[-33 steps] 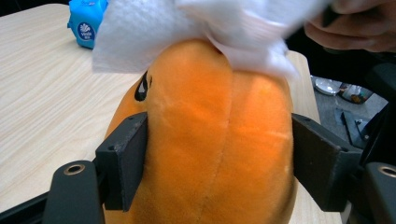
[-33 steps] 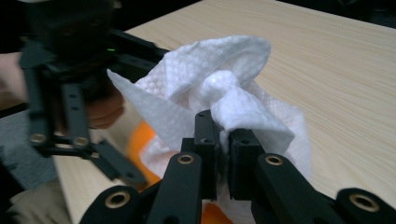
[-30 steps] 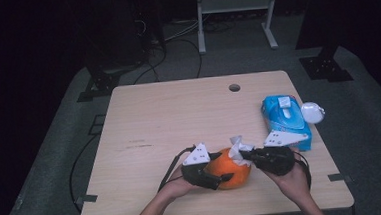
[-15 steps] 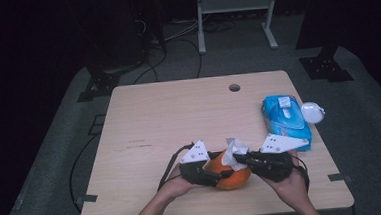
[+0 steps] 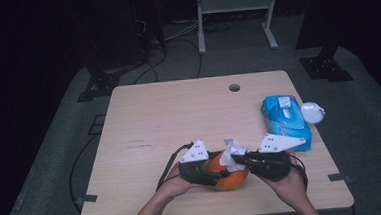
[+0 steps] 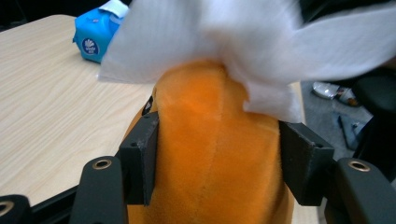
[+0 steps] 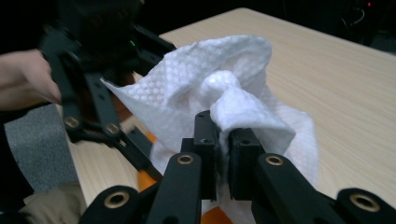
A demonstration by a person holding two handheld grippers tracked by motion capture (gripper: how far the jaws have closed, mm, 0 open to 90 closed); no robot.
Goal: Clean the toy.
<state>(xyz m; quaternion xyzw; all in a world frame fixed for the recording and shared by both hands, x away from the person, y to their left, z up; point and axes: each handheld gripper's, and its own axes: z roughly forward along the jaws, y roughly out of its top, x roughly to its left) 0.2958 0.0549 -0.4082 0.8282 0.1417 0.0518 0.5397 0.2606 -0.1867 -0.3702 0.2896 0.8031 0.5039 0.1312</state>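
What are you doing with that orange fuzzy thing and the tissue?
A person at a light wooden table works with a gripper in each hand. The left gripper has just been closing and now squeezes a soft orange plush toy between its pads. The right gripper is shut on a crumpled white paper tissue, held right against the top of the toy. A blue pack of tissues lies near the table's right edge.

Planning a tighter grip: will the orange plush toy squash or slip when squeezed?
The orange plush toy probably squashes: it bulges between the left gripper pads. Its fuzzy fabric looks grippy, so slipping seems unlikely. The white paper tissue, crumpled in the right gripper, likely stays limp.
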